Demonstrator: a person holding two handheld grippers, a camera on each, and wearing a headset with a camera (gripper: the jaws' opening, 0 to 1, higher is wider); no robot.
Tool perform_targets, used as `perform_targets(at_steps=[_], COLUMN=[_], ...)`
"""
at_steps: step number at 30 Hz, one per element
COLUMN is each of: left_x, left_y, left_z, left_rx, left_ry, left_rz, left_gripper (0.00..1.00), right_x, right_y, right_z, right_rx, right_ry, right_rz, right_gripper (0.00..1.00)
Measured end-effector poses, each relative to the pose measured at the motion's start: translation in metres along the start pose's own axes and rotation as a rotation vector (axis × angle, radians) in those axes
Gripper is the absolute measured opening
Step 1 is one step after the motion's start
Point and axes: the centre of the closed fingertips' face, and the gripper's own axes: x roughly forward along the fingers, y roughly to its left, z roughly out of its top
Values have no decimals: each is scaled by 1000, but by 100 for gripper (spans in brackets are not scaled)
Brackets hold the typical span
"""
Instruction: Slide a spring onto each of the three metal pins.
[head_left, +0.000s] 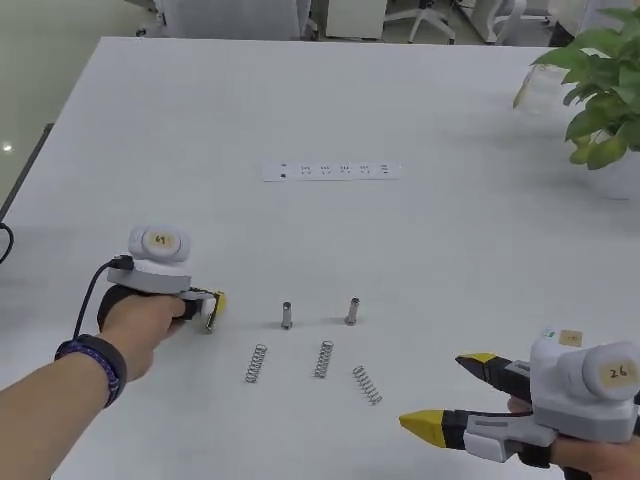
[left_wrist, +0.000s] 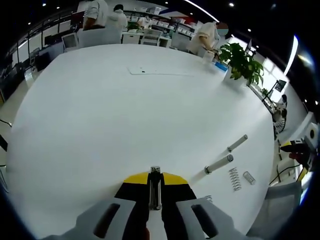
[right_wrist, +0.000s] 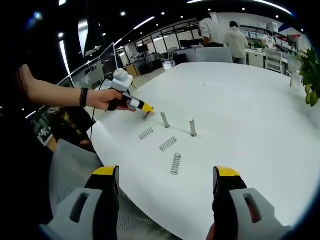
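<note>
Left gripper view: L hand-held gripper (left_wrist: 155, 175) clamps pin (left_wrist: 155, 192), lower end hidden; R hand-held gripper (right_wrist: 166, 171) jaws apart.

- I see just a sliver of the pin (left_wrist: 155, 192) clamped in the left gripper (left_wrist: 155, 176).
- The potted plant (head_left: 603, 85) is cut off at the head view's right edge.
- One spring (left_wrist: 208, 198) sits half behind that gripper.

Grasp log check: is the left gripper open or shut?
Shut on a metal pin: the left gripper has its yellow-tipped jaws closed against both sides of it, no gap showing.
</note>
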Motion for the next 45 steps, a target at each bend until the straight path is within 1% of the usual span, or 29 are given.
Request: perform_targets(at_steps=[14,25,39,45], left_x=[-6,-11,-17,-19], left_y=[2,3,0,0], left_z=[4,8,8,8], left_rx=[15,25,53,67], left_ry=[-12,-22,-26,-29], left_rz=[6,12,18,23], left_gripper=[0,0,0,0], right_x=[0,2,1,2], right_y=[2,3,4,5], right_z=[-2,1,1,0], right_rx=[-3,-8,-11,-17], right_ry=[1,-4,-6,0], right_rz=[5,11,13,16], right_gripper=[76,76,76,76])
